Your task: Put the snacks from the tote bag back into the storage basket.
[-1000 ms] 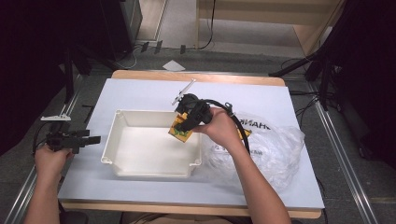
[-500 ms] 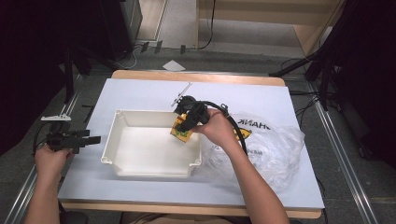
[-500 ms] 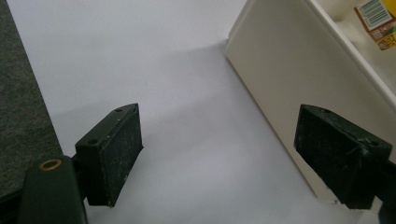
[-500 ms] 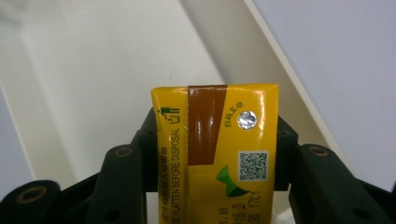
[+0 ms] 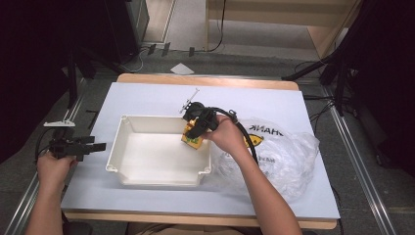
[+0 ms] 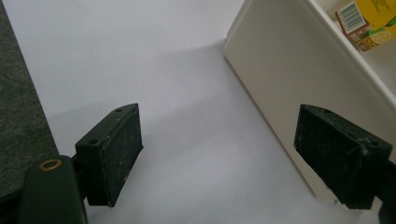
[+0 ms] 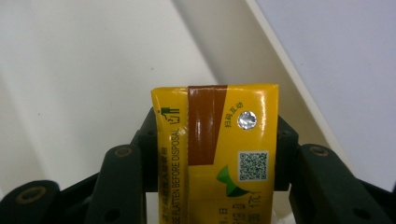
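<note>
A yellow drink carton (image 7: 215, 154) is pinched between the jaws of the right gripper (image 5: 197, 125), one black jaw pressed against each narrow side. In the right gripper view the carton's top face is turned toward the camera: a brown band, a foil straw seal, a QR code and the printed line "FLATTEN BEFORE DISPOSAL" are legible. Beyond the jaws, the white floor and sloping wall of the tub (image 7: 70, 70) are seen.

In the high view the carton (image 5: 194, 139) is held over the right end of the white tub (image 5: 147, 178), just inside its right wall; contact with the tub floor cannot be told. The right hand (image 5: 226, 136) is wrapped around the gripper body. A crumpled clear plastic bag (image 5: 284, 156) with black and yellow print lies on the table (image 5: 147, 100) behind that hand.

The left gripper (image 5: 95, 146) is held by the left hand (image 5: 55, 164) at the table's left edge. Its jaws are spread wide with nothing between them; past the right-hand jaw the tub's outer wall (image 6: 280, 79) is seen close by, and the carton (image 6: 369, 21) shows farther on, inside the tub.
</note>
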`<state>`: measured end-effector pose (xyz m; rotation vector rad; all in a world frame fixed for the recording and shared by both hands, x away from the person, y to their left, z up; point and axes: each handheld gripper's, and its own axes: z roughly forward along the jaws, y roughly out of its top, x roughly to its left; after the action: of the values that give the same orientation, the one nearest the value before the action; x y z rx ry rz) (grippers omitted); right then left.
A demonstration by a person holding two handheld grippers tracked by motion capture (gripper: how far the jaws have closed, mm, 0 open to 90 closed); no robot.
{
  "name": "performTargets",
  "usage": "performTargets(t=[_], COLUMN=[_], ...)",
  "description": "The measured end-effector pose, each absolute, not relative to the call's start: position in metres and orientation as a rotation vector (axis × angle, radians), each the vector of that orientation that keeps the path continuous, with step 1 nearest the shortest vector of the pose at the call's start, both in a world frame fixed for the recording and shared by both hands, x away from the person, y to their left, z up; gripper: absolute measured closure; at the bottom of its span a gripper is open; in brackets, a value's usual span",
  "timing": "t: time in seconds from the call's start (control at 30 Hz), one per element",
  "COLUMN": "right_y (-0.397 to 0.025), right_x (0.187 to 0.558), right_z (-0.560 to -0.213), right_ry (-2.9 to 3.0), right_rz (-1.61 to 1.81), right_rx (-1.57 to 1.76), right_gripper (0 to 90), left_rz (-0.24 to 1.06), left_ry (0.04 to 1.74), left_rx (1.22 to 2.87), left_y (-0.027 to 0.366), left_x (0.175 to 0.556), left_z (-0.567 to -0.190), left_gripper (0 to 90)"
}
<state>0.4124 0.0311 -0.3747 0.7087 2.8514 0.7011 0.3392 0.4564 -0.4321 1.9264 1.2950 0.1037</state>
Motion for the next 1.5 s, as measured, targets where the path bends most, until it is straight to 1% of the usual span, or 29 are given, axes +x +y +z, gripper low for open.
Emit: performTargets(t=[0.43, 0.8, 0.87, 1.0, 1.1, 1.27, 1.5], right_y=[0.026, 0.025, 0.025, 0.026, 0.027, 0.026, 0.019], right_x=[0.420, 0.423, 0.425, 0.426, 0.425, 0.424, 0.422], right_z=[-0.379, -0.383, -0.384, -0.387, -0.388, -0.386, -0.376], right_ry=[2.845, 2.823, 2.821, 2.831, 2.822, 2.813, 2.799], right_rz=[0.745, 0.776, 0.791, 0.835, 0.817, 0.825, 0.876], right_rx=[0.800, 0.799, 0.812, 0.826, 0.819, 0.839, 0.838], right_gripper=[53.6, 51.6, 50.1, 43.1, 44.1, 41.3, 40.3], left_rz=[0.103, 0.100, 0.098, 0.094, 0.095, 0.097, 0.093], left_ry=[1.292, 1.293, 1.294, 1.293, 1.294, 1.295, 1.294], left_rx=[1.932, 1.935, 1.937, 1.942, 1.941, 1.939, 1.938], left_y=[0.455, 0.455, 0.455, 0.455, 0.455, 0.455, 0.454], left_x=[0.340, 0.340, 0.340, 0.340, 0.340, 0.340, 0.341], left_z=[-0.432, -0.433, -0.433, -0.434, -0.434, -0.434, -0.434], left_gripper=[16.1, 16.2, 16.2, 16.2, 16.2, 16.2, 16.2])
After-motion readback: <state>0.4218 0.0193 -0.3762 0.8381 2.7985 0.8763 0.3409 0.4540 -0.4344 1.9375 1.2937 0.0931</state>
